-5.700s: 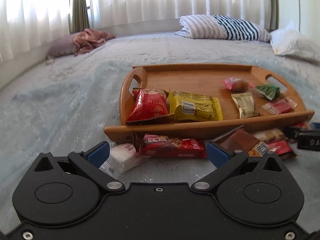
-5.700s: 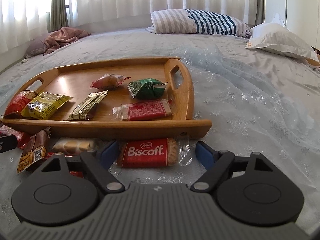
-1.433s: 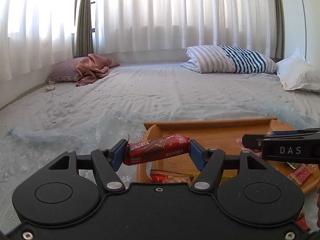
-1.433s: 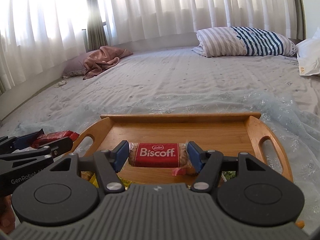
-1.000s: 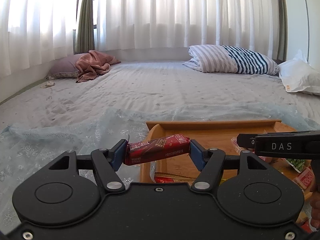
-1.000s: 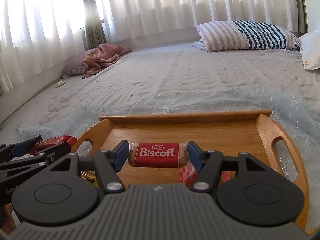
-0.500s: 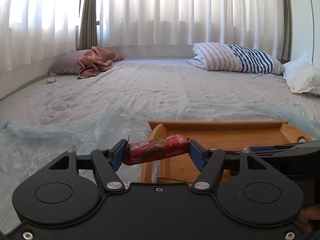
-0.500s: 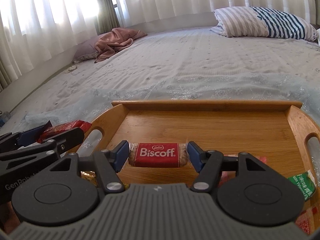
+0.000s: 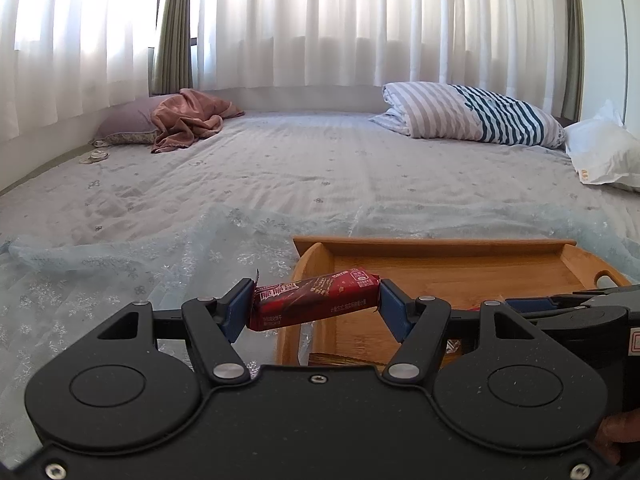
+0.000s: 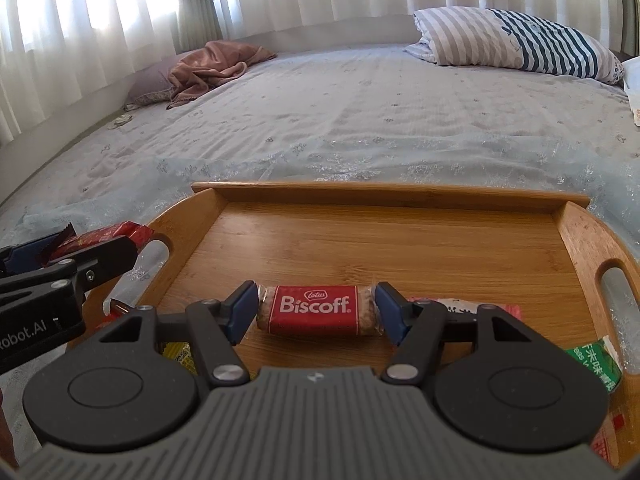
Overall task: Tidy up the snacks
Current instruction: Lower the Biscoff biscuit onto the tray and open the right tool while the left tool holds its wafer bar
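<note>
My left gripper point(image 9: 316, 302) is shut on a dark red snack bar point(image 9: 316, 298), held tilted above the left end of the wooden tray point(image 9: 432, 243). My right gripper point(image 10: 316, 312) is shut on a red Biscoff biscuit pack point(image 10: 316, 310), low over the tray floor point(image 10: 380, 240). The left gripper point(image 10: 52, 264) with its red bar shows at the left edge of the right wrist view, beside the tray's left handle. The right gripper point(image 9: 568, 304) appears as a black body at the right in the left wrist view.
The tray lies on a pale blue cloth point(image 9: 160, 252) over a large bed. A green packet point(image 10: 596, 364), a yellow packet point(image 10: 178, 354) and red wrappers lie at the tray's near side, partly hidden. A striped pillow point(image 9: 468, 114) and pink blanket point(image 9: 188, 118) sit far back.
My right gripper has sunk and tipped down toward the tray floor with the Biscoff pack; the tray now fills more of its view. The left gripper has stayed almost still with its bar.
</note>
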Motion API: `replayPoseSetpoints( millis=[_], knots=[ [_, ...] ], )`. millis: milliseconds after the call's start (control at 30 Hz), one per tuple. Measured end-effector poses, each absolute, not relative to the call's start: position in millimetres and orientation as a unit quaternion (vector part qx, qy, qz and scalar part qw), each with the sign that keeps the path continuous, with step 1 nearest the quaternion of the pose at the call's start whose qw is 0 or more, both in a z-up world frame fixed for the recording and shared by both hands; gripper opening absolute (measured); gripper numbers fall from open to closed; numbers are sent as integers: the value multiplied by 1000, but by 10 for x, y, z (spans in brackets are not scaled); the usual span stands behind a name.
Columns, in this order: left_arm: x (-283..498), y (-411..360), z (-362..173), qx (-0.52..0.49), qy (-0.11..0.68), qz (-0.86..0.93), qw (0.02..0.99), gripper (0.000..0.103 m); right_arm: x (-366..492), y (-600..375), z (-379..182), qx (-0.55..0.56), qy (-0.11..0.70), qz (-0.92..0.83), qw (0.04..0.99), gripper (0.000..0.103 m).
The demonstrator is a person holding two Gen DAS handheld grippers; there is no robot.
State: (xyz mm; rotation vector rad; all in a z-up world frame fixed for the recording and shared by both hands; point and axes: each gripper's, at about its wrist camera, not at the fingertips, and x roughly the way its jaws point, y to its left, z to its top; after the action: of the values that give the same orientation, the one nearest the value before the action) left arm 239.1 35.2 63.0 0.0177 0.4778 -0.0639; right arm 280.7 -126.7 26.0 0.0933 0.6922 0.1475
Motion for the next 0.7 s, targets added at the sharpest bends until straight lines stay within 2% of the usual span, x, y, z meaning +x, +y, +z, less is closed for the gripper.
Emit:
replayPoseSetpoints(
  millis=[233,267,333,433,700],
  knots=[
    [2398,361,636,6,236,-30,971,65,2799,-1219,265,31,341,69,937,75],
    [2395,366,642,6,235,-30,971,65,2797,-1212,267,29,340,69,937,79],
    [2389,378,650,6,233,-29,972,65,2797,-1202,281,29,339,71,938,80],
    [2381,406,667,3,232,-25,972,65,2773,-1196,327,28,330,72,941,86],
    [2416,452,682,-1,235,-13,972,65,2585,-1183,465,8,307,83,948,93]
  ],
)
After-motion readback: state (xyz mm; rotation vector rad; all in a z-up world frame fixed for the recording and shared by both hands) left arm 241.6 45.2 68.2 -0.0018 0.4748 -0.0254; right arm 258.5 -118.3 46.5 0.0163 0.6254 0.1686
